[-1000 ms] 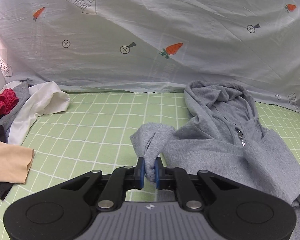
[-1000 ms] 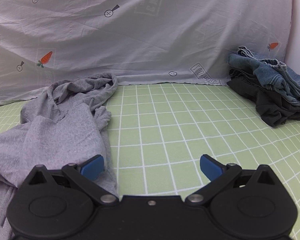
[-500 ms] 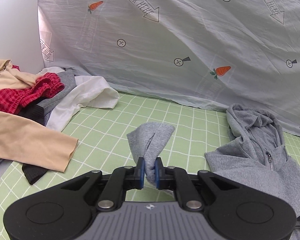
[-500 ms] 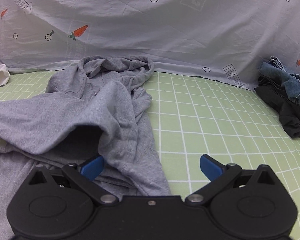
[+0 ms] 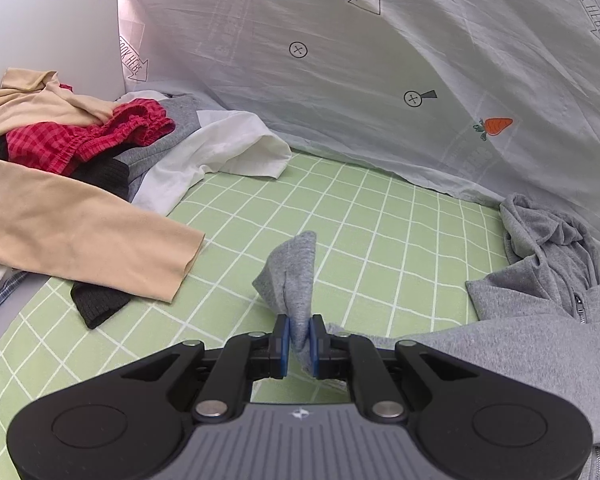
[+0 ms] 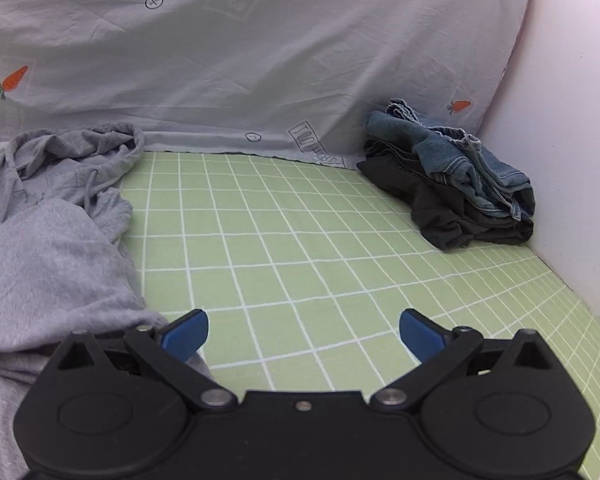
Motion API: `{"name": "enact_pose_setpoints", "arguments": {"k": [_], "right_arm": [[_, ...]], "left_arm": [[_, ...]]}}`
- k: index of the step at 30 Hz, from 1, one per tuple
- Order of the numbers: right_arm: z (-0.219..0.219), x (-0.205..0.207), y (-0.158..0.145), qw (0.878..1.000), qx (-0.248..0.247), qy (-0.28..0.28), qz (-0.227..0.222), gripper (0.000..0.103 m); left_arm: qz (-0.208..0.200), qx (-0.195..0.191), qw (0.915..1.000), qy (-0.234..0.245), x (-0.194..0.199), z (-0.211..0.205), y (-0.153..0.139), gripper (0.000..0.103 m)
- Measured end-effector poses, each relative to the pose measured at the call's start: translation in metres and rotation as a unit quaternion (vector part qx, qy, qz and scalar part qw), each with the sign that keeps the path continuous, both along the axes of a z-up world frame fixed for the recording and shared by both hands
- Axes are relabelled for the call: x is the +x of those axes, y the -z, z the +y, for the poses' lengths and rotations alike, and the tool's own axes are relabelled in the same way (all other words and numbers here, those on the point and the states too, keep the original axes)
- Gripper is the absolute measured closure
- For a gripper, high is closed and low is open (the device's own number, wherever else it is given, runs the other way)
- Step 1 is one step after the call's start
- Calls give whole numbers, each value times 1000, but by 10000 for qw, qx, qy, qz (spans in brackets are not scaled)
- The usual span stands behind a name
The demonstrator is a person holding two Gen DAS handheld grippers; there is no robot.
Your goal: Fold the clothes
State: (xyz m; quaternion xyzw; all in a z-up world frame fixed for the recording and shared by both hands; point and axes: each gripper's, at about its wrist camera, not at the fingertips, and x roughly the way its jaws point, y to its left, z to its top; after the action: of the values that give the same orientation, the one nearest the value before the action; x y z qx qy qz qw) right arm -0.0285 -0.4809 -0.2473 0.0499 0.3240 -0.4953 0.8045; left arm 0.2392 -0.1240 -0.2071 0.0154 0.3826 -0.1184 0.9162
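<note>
The left gripper has its jaws pinching the cuff of a grey sleeve, which sticks up and forward from between the blue pads. The sleeve belongs to the grey hoodie, which lies on the right of the green checked sheet, hood bunched at the far side near the printed backdrop cloth, zip facing up. The sleeve is drawn out to the left, away from the body of the garment.

The right gripper has its jaws spread wide w/ nothing between them — it hangs just right of the hoodie's near edge, its left pad close to the fabric, contact unclear.

Progress: early, as I read it. The hoodie isn't folded at all yet — the body is rumpled, the hood crumpled, and only one sleeve is being laid out. Probably the step in hand is spreading it flat before any fold goes in.

On the far left sits a heap of unsorted clothes: a beige top, red checked item, white shirt, dark and grey pieces — all apparently waiting. At the far right corner there's a small stack, denim on top of something dark, roughly bundled, perhaps already done, though I can't tell how neatly.

So most of the job is left: flatten, fold sleeves in, fold the body, then the heap.
</note>
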Motion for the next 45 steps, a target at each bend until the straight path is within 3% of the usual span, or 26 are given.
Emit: {"name": "enact_pose_setpoints", "arguments": {"k": [6,8,11,16,22,24,29,33,38,41,45], "right_arm": [[-7,-7,0,9992,326,32,-227,0],[-7,-3,-5,9990,313,-71,-315,0],[-14,9,-14,9980,383,-223,-459,0],[-39,37,-22,9902,956,-626,-805,3],[-61,80,-23,9736,1588,-1217,-1095,30],[-64,94,-21,9652,1825,-1471,-1162,51],[-66,122,-8,9532,2213,-1835,-936,65],[-68,126,-4,9506,2279,-1884,-943,97],[-79,113,-22,9656,1645,-1694,-1087,101],[-96,110,-22,9704,1561,-1524,-1036,101],[-96,119,-8,9762,1258,-1707,-463,102]], "left_arm": [[446,-391,9977,-314,1,20,10,86],[510,-479,9969,-367,4,22,8,77],[554,-317,9966,-525,11,21,9,71],[822,-176,9950,-538,27,21,18,67],[1039,130,9935,-450,39,13,31,64],[1056,74,9930,-525,40,14,33,63],[1031,175,9933,-484,42,11,33,63],[1024,169,9934,-491,42,11,33,63],[999,183,9938,-443,42,11,34,63],[966,213,9943,-408,41,11,34,63],[968,191,9944,-386,41,13,34,63]]}}
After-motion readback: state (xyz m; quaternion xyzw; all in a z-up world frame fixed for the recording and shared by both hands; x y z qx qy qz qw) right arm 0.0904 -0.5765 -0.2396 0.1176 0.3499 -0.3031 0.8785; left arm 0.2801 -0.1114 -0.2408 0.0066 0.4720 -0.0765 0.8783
